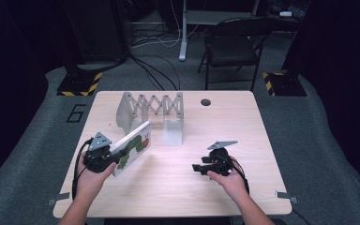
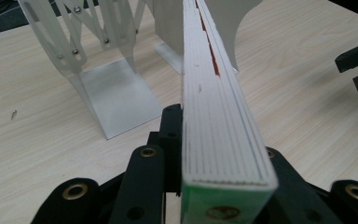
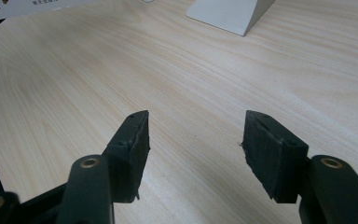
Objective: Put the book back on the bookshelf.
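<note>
My left gripper [image 1: 115, 159] pinches the one board book [image 1: 132, 146] by its edge, tilted above the table [image 1: 178, 187], just before the single expanding file rack [image 1: 152, 108]. Right gripper [image 3: 193, 140] is spread, empty, well apart. Step, I reckon: carrying book to rack; next needs it upright & lined w/ a slot.

Black claws [image 1: 122, 161], brass screws, grey tri plates.

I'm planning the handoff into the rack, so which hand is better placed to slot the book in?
Left. The left gripper is shut on the book, whose far end points toward the expanding rack. The right gripper is open, holding nothing, off to the rack's right.
</note>
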`<act>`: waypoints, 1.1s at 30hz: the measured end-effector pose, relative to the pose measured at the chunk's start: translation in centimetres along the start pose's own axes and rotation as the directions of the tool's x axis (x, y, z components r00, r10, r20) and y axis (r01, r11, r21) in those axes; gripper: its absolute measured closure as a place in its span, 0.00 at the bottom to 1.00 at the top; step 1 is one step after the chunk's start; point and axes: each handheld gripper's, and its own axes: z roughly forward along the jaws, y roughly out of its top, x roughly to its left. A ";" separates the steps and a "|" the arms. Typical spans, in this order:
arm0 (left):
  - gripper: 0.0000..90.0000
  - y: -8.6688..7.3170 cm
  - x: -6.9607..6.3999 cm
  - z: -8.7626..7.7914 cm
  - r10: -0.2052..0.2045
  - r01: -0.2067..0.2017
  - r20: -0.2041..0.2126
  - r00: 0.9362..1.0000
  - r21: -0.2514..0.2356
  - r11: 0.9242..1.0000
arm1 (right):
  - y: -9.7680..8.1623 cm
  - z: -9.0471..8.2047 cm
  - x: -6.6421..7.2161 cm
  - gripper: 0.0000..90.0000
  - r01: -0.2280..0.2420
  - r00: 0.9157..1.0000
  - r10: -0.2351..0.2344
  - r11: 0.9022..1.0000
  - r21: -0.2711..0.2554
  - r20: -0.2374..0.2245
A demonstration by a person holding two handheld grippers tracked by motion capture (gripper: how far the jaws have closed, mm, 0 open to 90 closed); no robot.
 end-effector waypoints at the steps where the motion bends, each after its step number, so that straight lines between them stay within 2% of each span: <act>1: 0.84 0.0 0.1 0.0 -0.003 0.003 -0.002 1.000 0.000 1.000 | 0.0 0.0 0.0 0.46 -0.002 1.000 0.002 1.000 0.000 0.001; 22: 0.84 -0.1 2.2 -0.3 -0.057 0.056 -0.058 0.997 -0.013 0.998 | 0.0 0.0 0.0 0.45 0.001 1.000 -0.001 1.000 0.001 0.002; 25: 0.84 -0.2 2.5 -0.2 -0.074 0.073 -0.064 0.995 -0.020 0.997 | 0.0 0.0 0.0 0.45 -0.003 1.000 0.003 1.000 0.000 0.001; 33: 0.84 -0.2 3.1 0.4 -0.084 0.083 -0.080 0.993 -0.019 0.996 | 0.0 0.0 0.0 0.45 0.000 1.000 0.000 1.000 0.001 0.000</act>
